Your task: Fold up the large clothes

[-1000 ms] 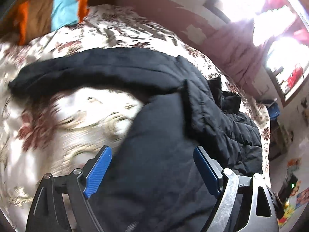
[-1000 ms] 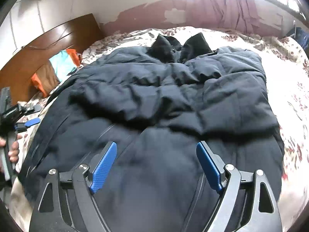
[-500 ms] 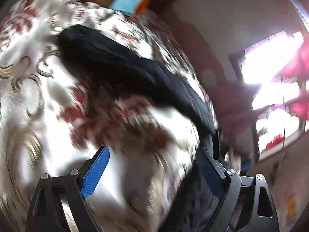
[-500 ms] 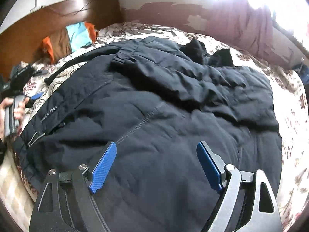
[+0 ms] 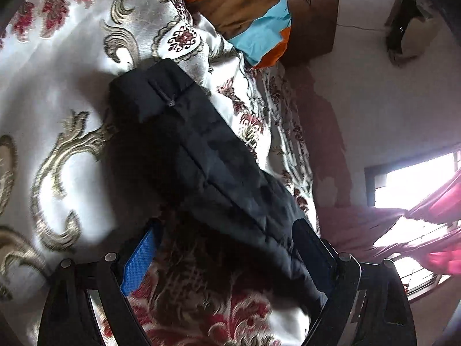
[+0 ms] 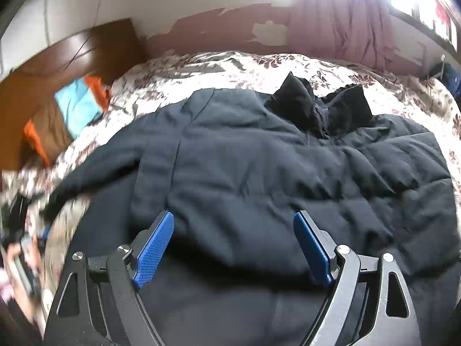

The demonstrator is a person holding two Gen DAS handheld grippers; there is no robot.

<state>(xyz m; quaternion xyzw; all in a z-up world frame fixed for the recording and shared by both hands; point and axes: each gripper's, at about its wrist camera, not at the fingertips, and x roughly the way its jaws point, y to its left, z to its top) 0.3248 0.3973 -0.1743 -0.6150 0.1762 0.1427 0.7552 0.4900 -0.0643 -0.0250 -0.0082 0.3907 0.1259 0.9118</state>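
A large black padded jacket (image 6: 273, 178) lies spread on the floral bedspread (image 6: 245, 66), its collar at the far side. My right gripper (image 6: 233, 242) is open and hovers over the jacket's lower body, holding nothing. In the left wrist view one long black sleeve (image 5: 201, 155) stretches out across the bedspread (image 5: 57, 92), its cuff at the far end. My left gripper (image 5: 227, 248) is open just above the near part of the sleeve, which runs past its right finger. The left gripper also shows blurred at the left edge of the right wrist view (image 6: 26, 248).
A folded orange, brown and light-blue cloth (image 6: 66, 115) lies by the wooden headboard (image 6: 72, 54); it also shows in the left wrist view (image 5: 253, 20). Pink curtains (image 6: 340, 20) hang at the bright windows behind the bed.
The left gripper has swung left off the jacket's body and down close to the outstretched sleeve. The right gripper's view shifted over the jacket; it stays open.
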